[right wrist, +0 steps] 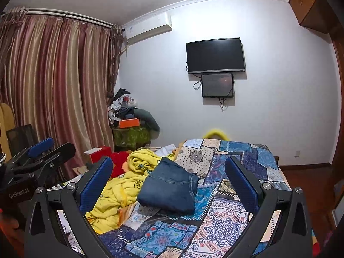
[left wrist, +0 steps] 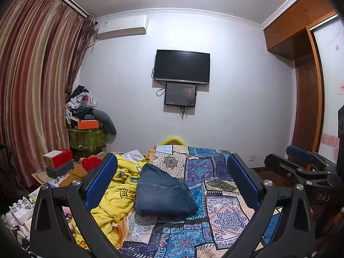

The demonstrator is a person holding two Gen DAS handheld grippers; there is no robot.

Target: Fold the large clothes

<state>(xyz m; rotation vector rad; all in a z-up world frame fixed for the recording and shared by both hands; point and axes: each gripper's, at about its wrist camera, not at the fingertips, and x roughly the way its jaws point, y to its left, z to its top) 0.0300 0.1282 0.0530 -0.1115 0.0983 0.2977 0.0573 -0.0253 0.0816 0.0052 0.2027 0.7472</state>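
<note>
A pair of blue jeans (left wrist: 164, 191) lies folded into a compact bundle on the patterned bedspread (left wrist: 223, 215); it also shows in the right wrist view (right wrist: 172, 188). My left gripper (left wrist: 172, 172) is open and empty, held above the bed with the jeans between and beyond its blue pads. My right gripper (right wrist: 168, 172) is open and empty too, raised over the bed short of the jeans. The right gripper shows at the right of the left wrist view (left wrist: 301, 163), and the left gripper at the left of the right wrist view (right wrist: 40, 157).
A yellow fleece blanket (left wrist: 120, 189) lies crumpled left of the jeans, with a red plush (right wrist: 119, 161) behind it. Boxes (left wrist: 59, 163) and clutter stand at the bed's left, by the curtains (left wrist: 32, 86). A TV (left wrist: 182, 66) hangs on the far wall; a wardrobe (left wrist: 305, 86) is at right.
</note>
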